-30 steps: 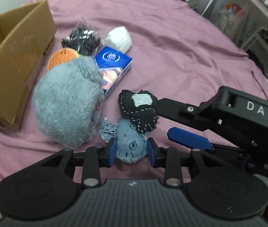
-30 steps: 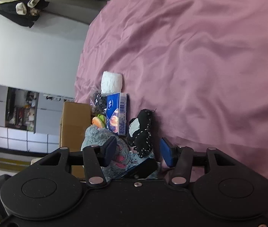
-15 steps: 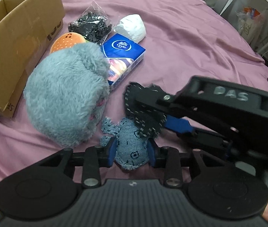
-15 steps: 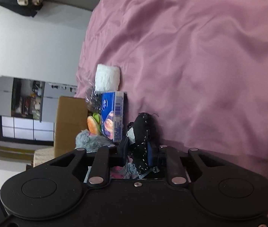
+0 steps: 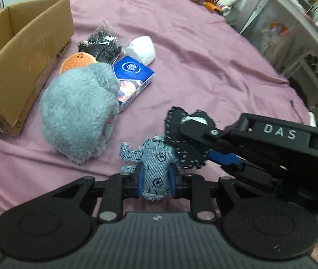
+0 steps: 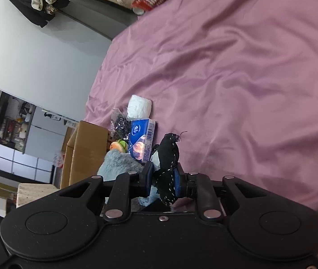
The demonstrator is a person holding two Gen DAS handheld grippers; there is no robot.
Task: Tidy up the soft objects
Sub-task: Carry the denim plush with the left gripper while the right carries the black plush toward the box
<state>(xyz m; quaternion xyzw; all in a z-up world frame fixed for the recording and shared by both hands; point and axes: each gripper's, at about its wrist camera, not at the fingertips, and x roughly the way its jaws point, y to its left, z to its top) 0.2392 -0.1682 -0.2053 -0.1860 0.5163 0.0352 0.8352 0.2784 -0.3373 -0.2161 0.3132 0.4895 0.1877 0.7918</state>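
Left wrist view: the left tongs (image 5: 155,179) are closing, their blue pads pressed on a pale denim stuffed toy (image 5: 156,168) low over the mauve bedsheet (image 5: 203,67). Just right of it the right tongs (image 5: 200,149) clamp a black stitched toy (image 5: 185,134). A grey plush (image 5: 78,116) lies beside a blue tissue pack (image 5: 133,79), near a cardboard box (image 5: 24,56).

Right wrist view: the right tongs (image 6: 163,180) stand narrow, gripping the black stitched toy (image 6: 167,154), apparently clear of the bedsheet (image 6: 248,78). Beyond lie the tissue pack (image 6: 142,141), a white bundle (image 6: 139,107) and the box (image 6: 85,154).
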